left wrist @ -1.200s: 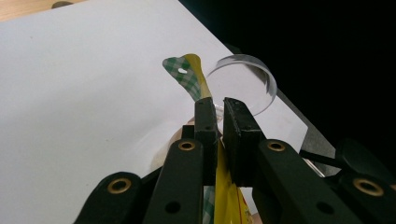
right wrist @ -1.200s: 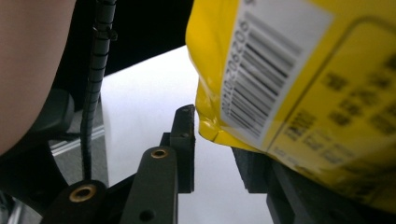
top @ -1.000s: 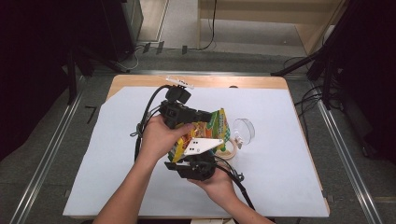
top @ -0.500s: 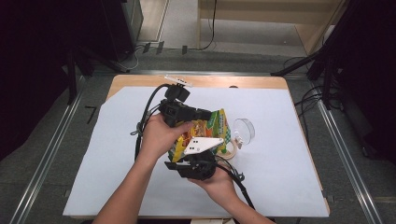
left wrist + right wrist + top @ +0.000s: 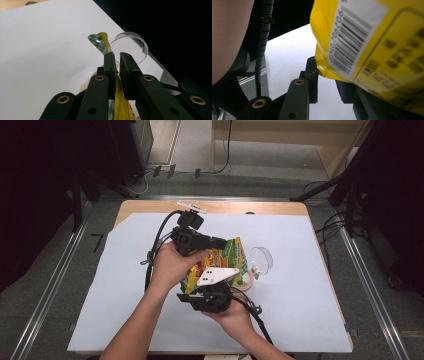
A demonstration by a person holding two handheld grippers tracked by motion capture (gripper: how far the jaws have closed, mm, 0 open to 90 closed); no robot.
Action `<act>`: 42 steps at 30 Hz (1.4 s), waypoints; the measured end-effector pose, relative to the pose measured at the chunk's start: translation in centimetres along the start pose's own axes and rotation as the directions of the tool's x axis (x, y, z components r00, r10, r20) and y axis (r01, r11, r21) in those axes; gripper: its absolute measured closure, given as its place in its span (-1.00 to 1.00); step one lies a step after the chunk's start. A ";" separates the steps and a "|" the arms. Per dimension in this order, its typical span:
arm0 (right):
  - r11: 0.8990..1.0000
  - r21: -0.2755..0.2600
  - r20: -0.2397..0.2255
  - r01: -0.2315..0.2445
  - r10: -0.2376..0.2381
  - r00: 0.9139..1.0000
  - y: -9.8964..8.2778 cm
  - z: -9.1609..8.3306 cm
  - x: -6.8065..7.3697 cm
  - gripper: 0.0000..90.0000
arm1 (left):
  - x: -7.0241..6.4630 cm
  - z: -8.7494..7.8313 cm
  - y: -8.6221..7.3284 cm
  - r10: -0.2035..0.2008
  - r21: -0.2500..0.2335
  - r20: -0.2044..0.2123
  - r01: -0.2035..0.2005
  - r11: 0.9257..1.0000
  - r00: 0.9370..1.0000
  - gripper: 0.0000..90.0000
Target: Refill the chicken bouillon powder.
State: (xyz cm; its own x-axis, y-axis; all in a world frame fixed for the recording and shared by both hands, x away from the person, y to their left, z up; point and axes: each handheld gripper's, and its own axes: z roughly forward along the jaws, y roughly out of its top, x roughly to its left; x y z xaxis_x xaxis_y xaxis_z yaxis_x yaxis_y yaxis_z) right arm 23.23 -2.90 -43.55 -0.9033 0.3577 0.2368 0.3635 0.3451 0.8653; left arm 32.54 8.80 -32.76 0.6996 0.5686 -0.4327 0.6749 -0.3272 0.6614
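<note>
Item: yellow snack bag point(image 5: 220, 262), green-checked along its top edge, held above the middle of the table point(image 5: 310, 320), centre of the high view, between the two grippers

Left gripper point(image 5: 115, 62): held from the upper left of the bag in the high view; jaws nearly pressed together, pinching the bag's thin sealed edge, whose checked corner sticks out above the jaw tips in the left gripper view

Right gripper point(image 5: 328, 82): held below the bag, lower centre of the high view, grey three-cornered plate on top; in the right gripper view the bag's lower corner with a barcode sits between the jaws; whether both pads press on it cannot be told

Clear round container point(image 5: 261, 260): on the table just right of the bag, rim visible behind the left gripper's jaws

White sheet point(image 5: 125, 320): covers most of the table
</note>
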 end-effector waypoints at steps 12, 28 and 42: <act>1.000 0.002 0.007 0.004 -0.004 1.000 -0.1 0.0 -0.1 0.65 | -0.1 0.1 0.0 0.001 -0.001 -0.001 -0.001 1.000 1.000 0.87; 1.000 0.001 0.007 0.005 -0.005 1.000 0.0 0.0 0.0 0.65 | -0.1 0.1 0.0 0.001 -0.001 0.003 -0.001 1.000 1.000 0.87; 1.000 0.000 0.008 0.006 -0.006 1.000 0.0 0.0 0.0 0.65 | -0.1 0.1 0.0 0.003 -0.001 0.003 -0.003 1.000 1.000 0.87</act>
State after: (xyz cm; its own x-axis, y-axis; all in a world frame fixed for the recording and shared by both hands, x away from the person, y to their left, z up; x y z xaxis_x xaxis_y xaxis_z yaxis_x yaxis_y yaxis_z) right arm 23.25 -2.96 -43.54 -0.9035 0.3630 0.2279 0.3581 0.3468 0.8669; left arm 32.48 8.67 -32.72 0.7022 0.5655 -0.4325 0.6726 -0.3277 0.6635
